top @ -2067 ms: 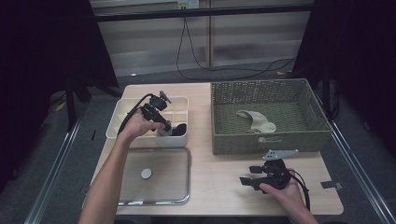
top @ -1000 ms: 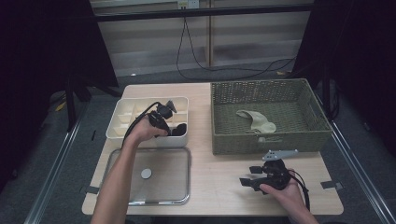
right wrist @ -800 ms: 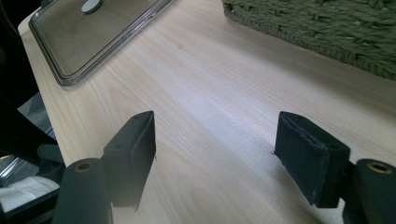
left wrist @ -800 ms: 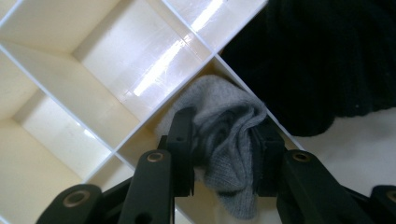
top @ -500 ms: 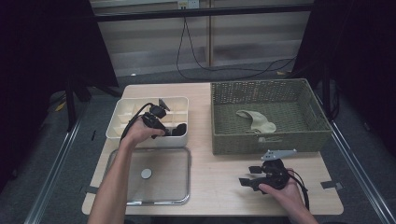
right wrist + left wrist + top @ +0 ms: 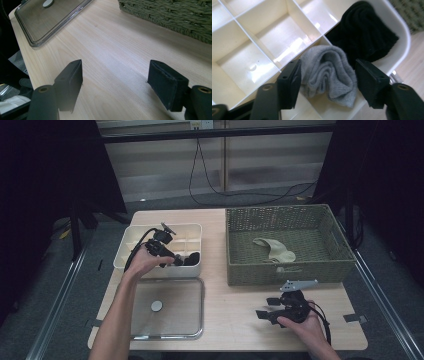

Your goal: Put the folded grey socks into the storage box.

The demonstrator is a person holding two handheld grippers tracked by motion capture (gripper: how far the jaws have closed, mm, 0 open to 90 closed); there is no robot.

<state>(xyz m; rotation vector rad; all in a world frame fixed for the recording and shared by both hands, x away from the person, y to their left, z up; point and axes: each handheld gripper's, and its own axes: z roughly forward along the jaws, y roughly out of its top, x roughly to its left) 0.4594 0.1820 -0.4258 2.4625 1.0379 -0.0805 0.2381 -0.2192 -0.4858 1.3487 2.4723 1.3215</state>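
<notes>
My left gripper (image 6: 328,82) hangs over the near right part of a white divided box (image 6: 269,42). Its jaws have just been opening and now stand apart on either side of a rolled grey sock (image 6: 329,72) that lies in a compartment; the right pad is off it. A black sock (image 6: 364,37) fills the compartment beyond. In the high view the left gripper (image 6: 172,257) is over the box (image 6: 135,245) beside the black sock (image 6: 192,259). My right gripper (image 6: 265,312) rests low over the table's near right, open, with bare wood between its pads (image 6: 115,82).
A green woven basket (image 6: 285,270) at the back right holds a beige sock (image 6: 274,249). A glass lid (image 6: 170,325) with a round knob (image 6: 156,306) lies flat in front of the white box. The table edge runs close behind the right hand.
The left hand has shifted slightly over the box's near right corner. The right hand has stayed where it was.
</notes>
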